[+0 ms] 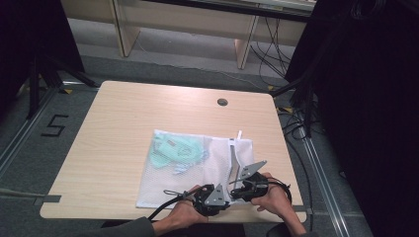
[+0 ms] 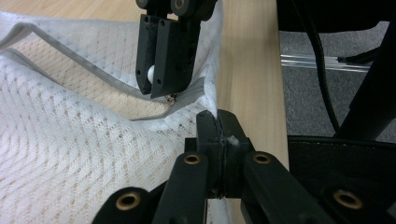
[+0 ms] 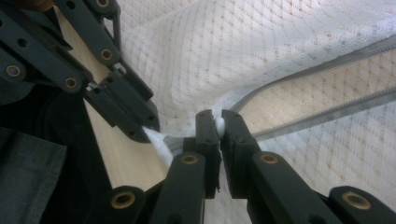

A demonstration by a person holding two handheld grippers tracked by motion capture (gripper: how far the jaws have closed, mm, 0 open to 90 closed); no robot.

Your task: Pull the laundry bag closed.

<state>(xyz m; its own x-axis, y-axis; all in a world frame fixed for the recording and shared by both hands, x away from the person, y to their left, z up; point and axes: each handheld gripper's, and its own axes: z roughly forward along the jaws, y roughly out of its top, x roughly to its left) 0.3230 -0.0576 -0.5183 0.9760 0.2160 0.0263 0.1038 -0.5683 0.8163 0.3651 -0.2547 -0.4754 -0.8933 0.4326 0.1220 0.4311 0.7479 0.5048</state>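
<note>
High view: white mesh bag [image 1: 197, 170] flat on wooden table [image 1: 113, 143], green garment [image 1: 175, 150] inside; zipper running away from near edge; left gripper [image 1: 217, 190] and right gripper [image 1: 242, 182] at near corner.

Left gripper view: jaws clamped on bag corner beside zipper [image 2: 93, 91].

Right gripper view: jaws pinching white zipper pull [image 3: 218, 124].

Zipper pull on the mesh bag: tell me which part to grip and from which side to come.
Grip the small white zipper pull at the end of the grey zipper, coming in low from the near table edge, along the zipper line. The pull stands proud of the flat mesh bag, so thin jaws can pinch it. The right gripper is shut on it that way, while the left gripper pins the bag corner beside it.
</note>
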